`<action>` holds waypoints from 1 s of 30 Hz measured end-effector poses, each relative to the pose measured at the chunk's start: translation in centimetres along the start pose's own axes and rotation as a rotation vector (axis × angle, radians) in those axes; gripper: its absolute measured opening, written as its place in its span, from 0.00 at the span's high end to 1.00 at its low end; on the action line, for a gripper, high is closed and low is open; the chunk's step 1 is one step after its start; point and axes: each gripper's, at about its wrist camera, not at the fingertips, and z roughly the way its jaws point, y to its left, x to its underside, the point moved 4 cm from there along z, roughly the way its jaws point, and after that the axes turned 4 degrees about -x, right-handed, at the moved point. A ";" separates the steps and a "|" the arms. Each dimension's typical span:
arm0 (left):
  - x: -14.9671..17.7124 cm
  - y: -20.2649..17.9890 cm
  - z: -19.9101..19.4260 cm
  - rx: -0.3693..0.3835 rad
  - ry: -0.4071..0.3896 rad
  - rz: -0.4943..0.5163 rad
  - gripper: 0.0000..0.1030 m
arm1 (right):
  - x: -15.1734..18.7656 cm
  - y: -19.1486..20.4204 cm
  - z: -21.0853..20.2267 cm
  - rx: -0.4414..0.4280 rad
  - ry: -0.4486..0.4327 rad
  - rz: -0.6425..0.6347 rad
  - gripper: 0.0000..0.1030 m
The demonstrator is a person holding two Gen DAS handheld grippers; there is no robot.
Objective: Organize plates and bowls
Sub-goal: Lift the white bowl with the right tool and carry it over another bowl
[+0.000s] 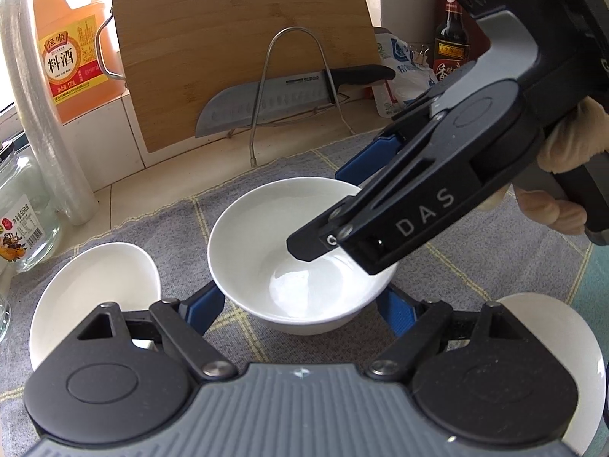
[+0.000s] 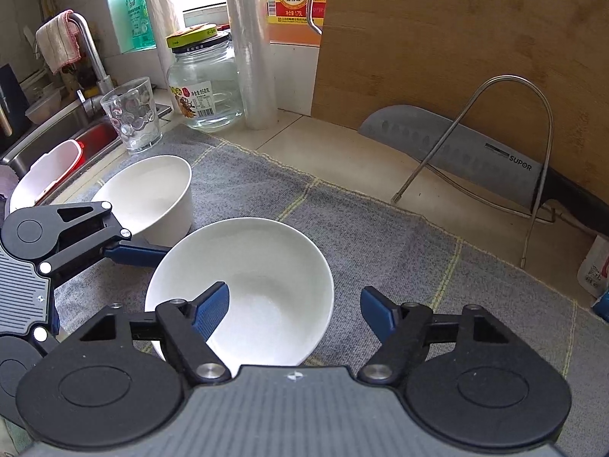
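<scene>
- The middle bowl (image 2: 243,289) sits on the grey cloth (image 2: 380,251) on the surface, in front of the knife (image 2: 456,152).
- Left tongs (image 1: 300,304) are spread around that bowl, maybe to steady it.
- Right tongs (image 2: 295,310) straddle its rim, one finger (image 2: 213,304) inside, not pinching yet.

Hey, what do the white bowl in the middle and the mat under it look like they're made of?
Middle bowl: probably glazed ceramic or porcelain, with a glossy white surface and soft reflections in its base; melamine can't be ruled out. Mat: woven grey fabric, matte, with a visible coarse weave, thin yellowish stitched lines and a frayed edge.
</scene>
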 end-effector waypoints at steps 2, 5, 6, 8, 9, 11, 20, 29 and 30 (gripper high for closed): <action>0.0 -0.1 0.0 0.002 -0.001 0.005 0.15 | -0.1 0.0 0.3 -0.009 0.005 -0.001 0.26; 0.0 -0.1 0.0 0.004 -0.005 0.009 0.15 | -0.2 0.0 0.6 -0.023 0.009 -0.001 0.30; 0.0 -0.1 0.0 0.007 -0.005 0.008 0.15 | -0.3 0.0 0.6 -0.031 0.009 -0.002 0.32; 0.0 0.0 0.0 0.009 -0.008 0.008 0.15 | -0.4 0.1 0.8 -0.042 0.009 0.001 0.35; 0.0 0.0 0.0 0.010 -0.008 0.007 0.15 | -0.4 0.1 0.8 -0.048 0.009 0.001 0.36; 0.0 0.0 0.0 0.012 -0.009 0.005 0.15 | -0.4 0.2 0.8 -0.047 0.009 0.002 0.36; -0.2 -0.1 -0.3 0.022 -0.014 0.005 0.16 | -0.4 0.2 0.5 -0.039 0.009 0.009 0.36; -1.2 -0.8 -3.2 0.030 -0.035 0.024 0.16 | -0.5 1.1 -2.3 -0.045 -0.016 0.005 0.35; -1.3 -1.0 -3.6 0.032 -0.039 0.027 0.16 | -0.5 1.3 -2.6 -0.046 -0.020 0.005 0.35</action>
